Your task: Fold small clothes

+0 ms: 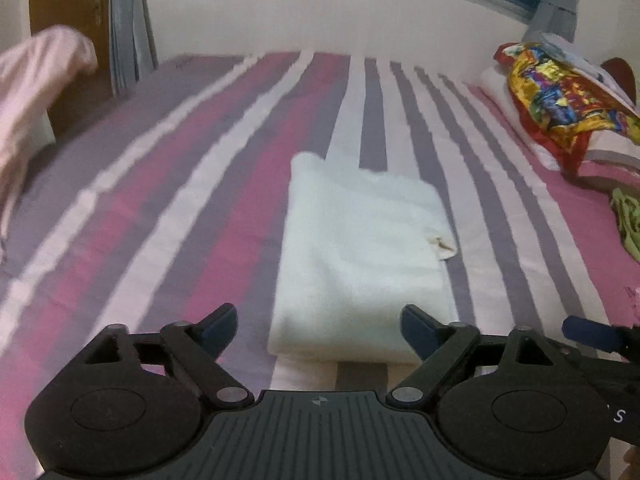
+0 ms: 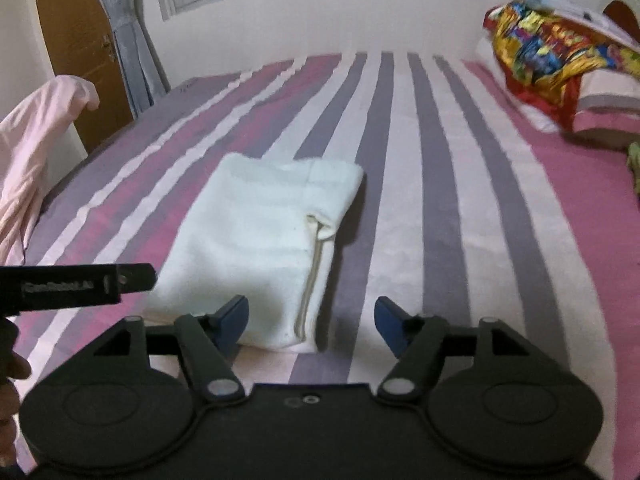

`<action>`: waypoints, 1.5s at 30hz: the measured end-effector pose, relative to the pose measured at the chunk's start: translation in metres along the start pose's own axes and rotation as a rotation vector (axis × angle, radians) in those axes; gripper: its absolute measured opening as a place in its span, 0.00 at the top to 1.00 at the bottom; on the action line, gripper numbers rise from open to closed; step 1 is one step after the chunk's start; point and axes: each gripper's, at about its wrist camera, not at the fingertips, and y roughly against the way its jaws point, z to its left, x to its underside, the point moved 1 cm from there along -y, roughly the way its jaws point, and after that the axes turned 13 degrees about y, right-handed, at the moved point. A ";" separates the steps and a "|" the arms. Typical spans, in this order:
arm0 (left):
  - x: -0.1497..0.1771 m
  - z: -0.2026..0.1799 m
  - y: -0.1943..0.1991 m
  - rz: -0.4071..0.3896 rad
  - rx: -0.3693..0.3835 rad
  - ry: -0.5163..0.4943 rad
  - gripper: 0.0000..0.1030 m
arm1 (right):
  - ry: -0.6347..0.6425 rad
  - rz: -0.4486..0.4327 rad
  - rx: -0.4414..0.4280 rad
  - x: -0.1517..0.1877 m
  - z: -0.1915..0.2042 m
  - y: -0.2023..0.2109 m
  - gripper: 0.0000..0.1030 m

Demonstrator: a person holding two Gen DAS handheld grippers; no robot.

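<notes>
Pink garment (image 1: 36,92): draped at the bed's far left edge, beside the wooden door (image 2: 80,52).
Left hand-held gripper (image 1: 318,328): jaws spread wide, nothing held; poised at the near edge of the folded cloth.
Folded white cloth (image 1: 360,248): laid flat on the striped bedsheet (image 1: 160,200), folded into a rectangle, mid-bed.
Right hand-held gripper (image 2: 312,322): released, nothing gripped; its left fingertip (image 2: 234,320) is seen at the cloth's near edge.
Multicoloured fabric (image 2: 548,52): piled on pillows at far right.
Green cloth (image 1: 628,220): at the right edge.
</notes>
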 end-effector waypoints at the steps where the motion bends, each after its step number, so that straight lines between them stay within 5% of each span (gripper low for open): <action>1: 0.002 -0.002 0.015 -0.026 -0.008 -0.015 0.00 | 0.000 -0.006 -0.001 0.000 0.001 0.008 0.32; 4: 0.009 -0.004 0.056 -0.100 -0.013 -0.055 0.00 | -0.005 -0.033 0.001 0.002 0.005 0.038 0.31; 10: 0.026 0.003 0.114 -0.115 0.008 -0.043 0.00 | -0.018 -0.108 0.026 0.016 0.013 0.106 0.24; 20: 0.059 0.018 0.162 -0.142 0.020 -0.008 0.00 | -0.038 -0.165 0.096 0.042 0.022 0.174 0.21; 45: 0.075 0.027 0.193 -0.169 0.007 -0.008 0.00 | -0.029 -0.244 0.152 0.051 0.049 0.208 0.18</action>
